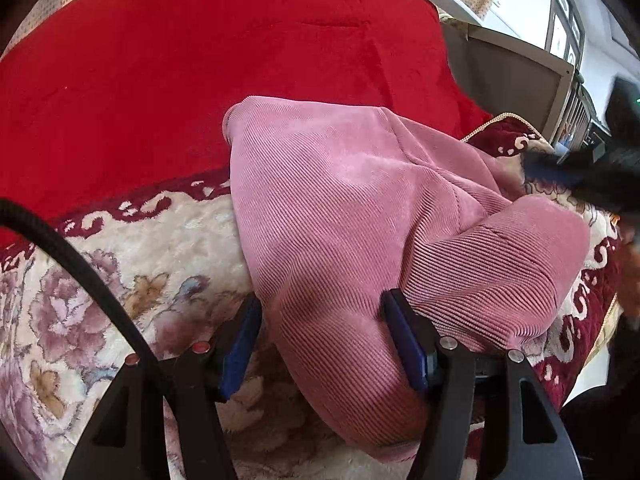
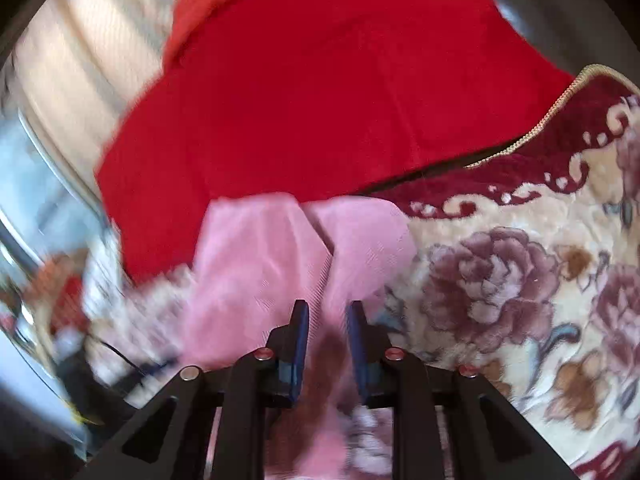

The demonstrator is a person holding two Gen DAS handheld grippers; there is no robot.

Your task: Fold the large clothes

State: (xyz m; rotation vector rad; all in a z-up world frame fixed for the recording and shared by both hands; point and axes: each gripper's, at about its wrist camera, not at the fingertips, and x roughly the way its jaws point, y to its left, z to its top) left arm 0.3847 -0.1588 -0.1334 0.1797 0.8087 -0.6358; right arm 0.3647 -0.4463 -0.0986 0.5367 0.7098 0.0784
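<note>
A pink ribbed garment (image 1: pixel 360 208) lies bunched on a floral plush blanket (image 1: pixel 140 288), partly folded over itself. My left gripper (image 1: pixel 324 312) is open, its blue-padded fingers (image 1: pixel 404 340) straddling a fold of the pink cloth without pinching it. In the right wrist view, which is blurred by motion, the pink garment (image 2: pixel 280 248) hangs in front of my right gripper (image 2: pixel 327 312); its jaws are narrow with pink cloth between them. The right gripper also shows in the left wrist view (image 1: pixel 560 164) as a dark shape at the right edge.
A bright red blanket (image 1: pixel 200 80) covers the surface behind the garment and also shows in the right wrist view (image 2: pixel 320 100). The floral blanket has a dark red border with gold piping (image 2: pixel 560 100). Grey furniture (image 1: pixel 512 76) stands at the right. A black cable (image 1: pixel 80 264) crosses the left.
</note>
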